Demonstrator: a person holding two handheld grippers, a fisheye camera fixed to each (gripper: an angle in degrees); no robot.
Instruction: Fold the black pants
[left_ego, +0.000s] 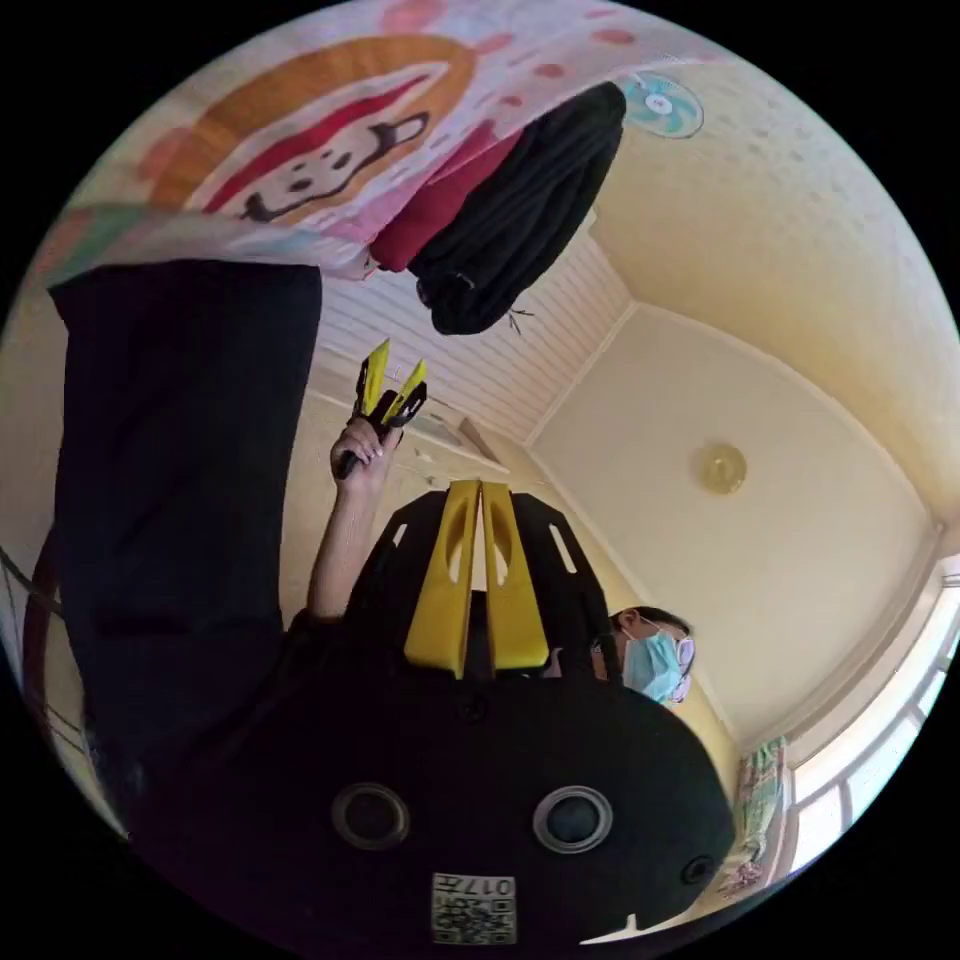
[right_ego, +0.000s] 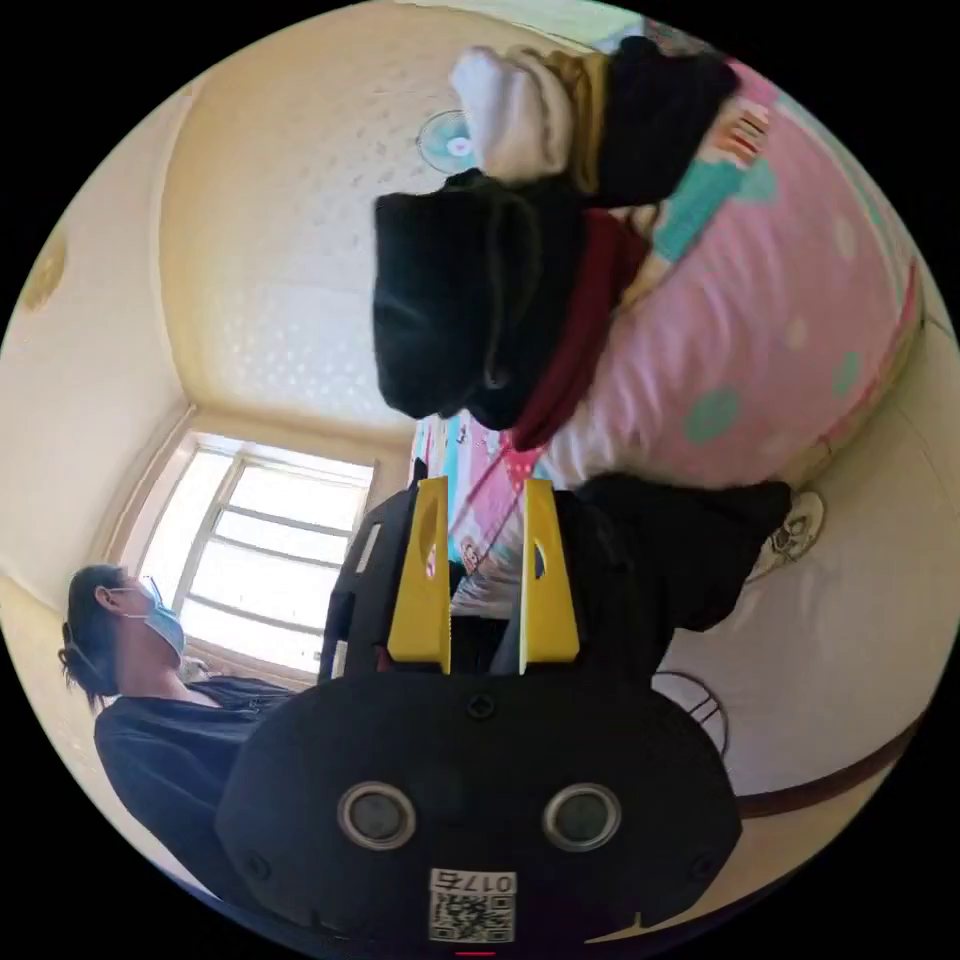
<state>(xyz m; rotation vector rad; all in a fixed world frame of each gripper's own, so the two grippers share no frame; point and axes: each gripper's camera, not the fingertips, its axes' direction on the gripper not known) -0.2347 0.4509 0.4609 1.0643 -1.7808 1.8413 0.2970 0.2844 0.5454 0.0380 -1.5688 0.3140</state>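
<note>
Soft, limp black pants (left_ego: 180, 480) fill the frame's left, best pinched at the waistband; left hand-held gripper (left_ego: 480, 490) clenched empty, right hand-held gripper (right_ego: 485, 500) released.

The black pants (left_ego: 180, 480) are looking like matt, soft cloth; the gripper (right_ego: 483, 560) is showing smooth yellow plastic jaws; the bedsheet (right_ego: 760, 330) is looking like printed cotton
</note>
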